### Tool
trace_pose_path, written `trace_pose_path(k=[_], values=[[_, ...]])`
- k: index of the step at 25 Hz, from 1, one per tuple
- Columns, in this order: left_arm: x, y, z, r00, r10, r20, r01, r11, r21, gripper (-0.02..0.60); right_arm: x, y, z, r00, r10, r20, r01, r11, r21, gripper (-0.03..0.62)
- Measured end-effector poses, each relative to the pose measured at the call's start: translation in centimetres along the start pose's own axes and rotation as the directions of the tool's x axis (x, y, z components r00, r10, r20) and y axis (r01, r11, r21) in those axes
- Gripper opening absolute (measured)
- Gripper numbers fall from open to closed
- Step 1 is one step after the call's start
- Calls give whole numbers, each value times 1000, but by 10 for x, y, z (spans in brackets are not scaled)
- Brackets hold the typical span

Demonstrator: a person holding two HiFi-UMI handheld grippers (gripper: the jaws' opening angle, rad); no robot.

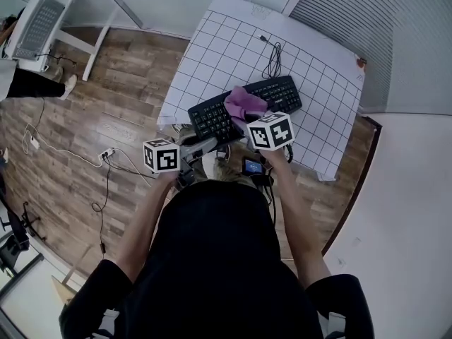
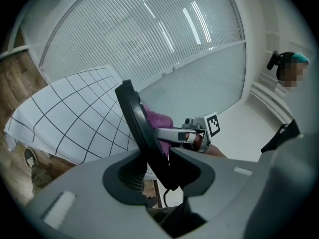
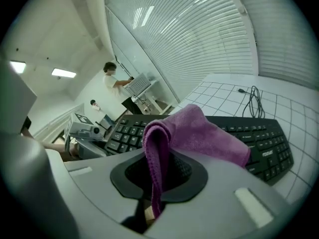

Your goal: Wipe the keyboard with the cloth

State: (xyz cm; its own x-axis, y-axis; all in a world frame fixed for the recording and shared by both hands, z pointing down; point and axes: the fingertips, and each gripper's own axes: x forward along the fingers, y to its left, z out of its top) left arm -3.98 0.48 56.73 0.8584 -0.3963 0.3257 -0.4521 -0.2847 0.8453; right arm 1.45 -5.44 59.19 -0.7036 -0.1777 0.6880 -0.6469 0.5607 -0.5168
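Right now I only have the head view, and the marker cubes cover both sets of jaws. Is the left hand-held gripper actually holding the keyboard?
Observer: Yes. In the left gripper view, the left hand-held gripper has its jaws closed on the edge of the black keyboard.
Operator: And the right one, does it have the cloth?
Observer: Yes. In the right gripper view, the right hand-held gripper pinches a fold of the purple cloth between its jaws.
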Motion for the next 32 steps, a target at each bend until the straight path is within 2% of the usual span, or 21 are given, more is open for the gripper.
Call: trace_pose_path(k=[2, 5, 10, 14, 17, 23, 27, 29, 32], values=[[1, -2, 1, 1000, 3, -12, -3, 1000, 8, 118, -1, 8, 2, 1000, 9, 9, -9, 1000, -7, 52], [3, -6, 1, 1000, -2, -29, 2, 1000, 21, 122, -2, 9, 2, 1000, -22, -1, 22, 999, -49, 52], [4, -9, 1, 999, -11, -34, 12, 999, 30, 130, -5, 10, 3, 1000, -5, -5, 4, 999, -39, 52], [5, -8, -4, 999, -3, -48, 5, 999, 38, 138, -3, 26, 1, 999, 53, 4, -52, 999, -12, 52], [4, -7, -6, 998, 0, -58, 2, 999, 42, 138, 0, 29, 0, 1000, 30, 2, -30, 999, -36, 52], [6, -12, -7, 998, -16, -68, 20, 998, 63, 156, -4, 30, -1, 999, 45, 3, -45, 999, -30, 52], [8, -12, -8, 997, -16, -74, 22, 997, 73, 160, -2, 46, 1, 995, 103, 10, -102, 994, -49, 52], [7, -10, -10, 996, -5, -86, 12, 996, 83, 158, 1, 53, 1, 994, 107, 12, -106, 991, -76, 52], [8, -10, -13, 995, 4, -104, 6, 995, 100, 160, 3, 65, 0, 986, 164, 12, -162, 984, -76, 52]])
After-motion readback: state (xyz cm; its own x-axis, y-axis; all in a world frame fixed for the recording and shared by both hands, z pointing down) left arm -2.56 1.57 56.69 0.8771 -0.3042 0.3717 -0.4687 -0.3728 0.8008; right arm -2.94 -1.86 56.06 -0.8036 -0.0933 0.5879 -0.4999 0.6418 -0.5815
